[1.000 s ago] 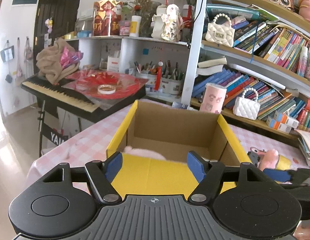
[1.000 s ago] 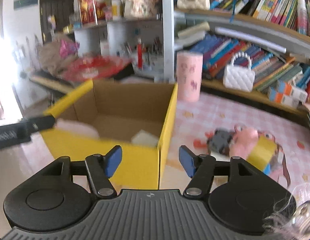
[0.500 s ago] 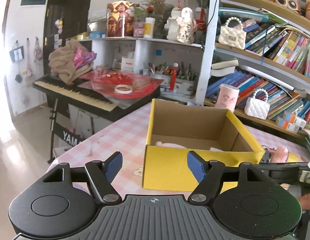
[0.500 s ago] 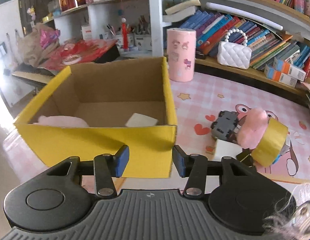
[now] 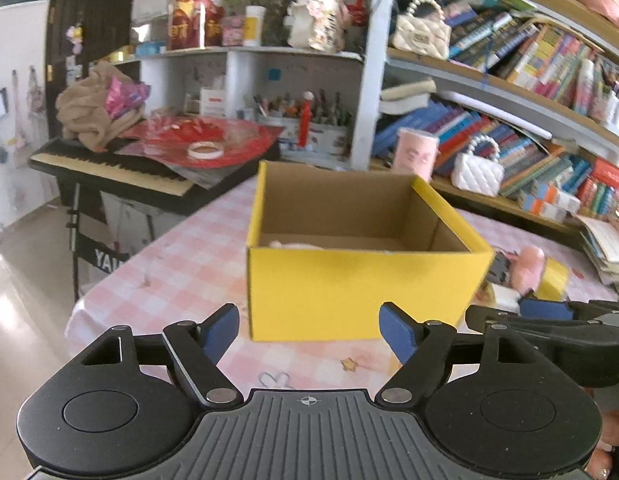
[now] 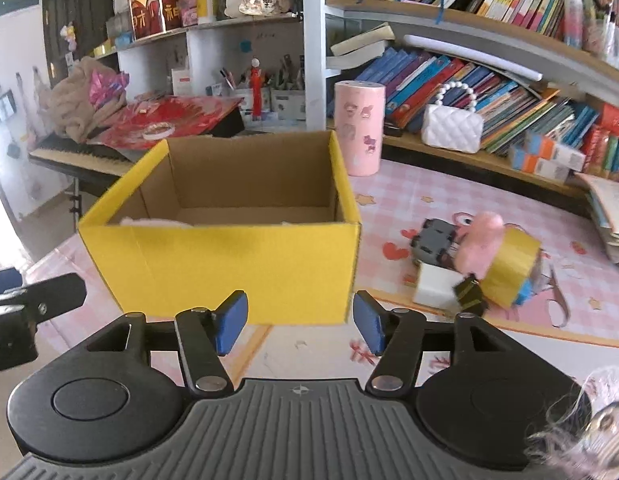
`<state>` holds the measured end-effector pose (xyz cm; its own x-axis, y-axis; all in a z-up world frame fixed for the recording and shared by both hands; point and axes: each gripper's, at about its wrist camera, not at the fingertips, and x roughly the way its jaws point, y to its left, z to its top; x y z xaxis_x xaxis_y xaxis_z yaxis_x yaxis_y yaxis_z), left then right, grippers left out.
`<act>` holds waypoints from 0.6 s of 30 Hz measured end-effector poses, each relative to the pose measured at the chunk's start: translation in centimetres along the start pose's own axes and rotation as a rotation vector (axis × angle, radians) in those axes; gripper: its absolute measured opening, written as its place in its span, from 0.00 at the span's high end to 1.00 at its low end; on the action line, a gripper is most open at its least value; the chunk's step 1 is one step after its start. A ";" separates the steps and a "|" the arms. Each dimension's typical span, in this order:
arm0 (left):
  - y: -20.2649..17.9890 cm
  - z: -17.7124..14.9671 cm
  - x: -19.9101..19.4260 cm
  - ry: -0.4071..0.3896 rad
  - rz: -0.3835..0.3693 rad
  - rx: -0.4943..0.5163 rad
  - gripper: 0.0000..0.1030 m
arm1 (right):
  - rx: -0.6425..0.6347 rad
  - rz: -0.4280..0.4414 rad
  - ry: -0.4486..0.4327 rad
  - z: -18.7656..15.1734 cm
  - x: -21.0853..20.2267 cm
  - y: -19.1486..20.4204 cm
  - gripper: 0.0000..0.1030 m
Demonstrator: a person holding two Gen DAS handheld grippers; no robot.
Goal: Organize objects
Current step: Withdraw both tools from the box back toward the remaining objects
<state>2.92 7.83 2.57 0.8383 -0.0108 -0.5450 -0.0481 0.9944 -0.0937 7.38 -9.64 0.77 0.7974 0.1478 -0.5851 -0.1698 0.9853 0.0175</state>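
From the left wrist view, the left gripper [image 5: 309,330] hangs over the pink checked desk [image 5: 181,268] with its blue pads spread wide and nothing between them. Straight ahead stands the yellow box [image 5: 361,284], open at the top, with a pale pink soft thing [image 5: 293,245] just showing above its near wall. To the right of the box lies a small heap of objects, among them a pink plush toy [image 5: 527,266] and a yellow tape roll [image 5: 554,278]. The right gripper [image 5: 545,309] reaches in from the right edge, near that heap.

From the right wrist view, the right gripper [image 6: 300,322] is likewise spread apart and empty, just short of the yellow box [image 6: 237,266]. The heap sits to the right on the desk [image 6: 429,200]: a grey toy car [image 6: 433,240], the pink plush toy [image 6: 479,242], the yellow tape roll [image 6: 511,266], a white block [image 6: 435,288] and a black binder clip [image 6: 469,292], all touching or nearly so. A pink cylinder [image 6: 359,128] stands behind the box.
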 end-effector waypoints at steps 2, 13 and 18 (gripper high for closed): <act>-0.3 -0.3 0.0 0.014 -0.021 0.012 0.23 | -0.004 -0.023 0.000 -0.6 -0.5 -0.2 0.44; -1.8 -1.8 -0.8 0.059 -0.113 0.091 0.20 | 0.031 -0.143 -0.003 -3.7 -3.9 -1.6 0.35; -2.1 -2.4 -1.4 0.067 -0.141 0.121 0.20 | 0.067 -0.168 0.013 -4.8 -4.7 -1.6 0.34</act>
<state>0.56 5.51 1.46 0.7939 -0.1540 -0.5882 0.1366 0.9878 -0.0742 1.12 -12.32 -0.40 0.8039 -0.0203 -0.5944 0.0046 0.9996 -0.0278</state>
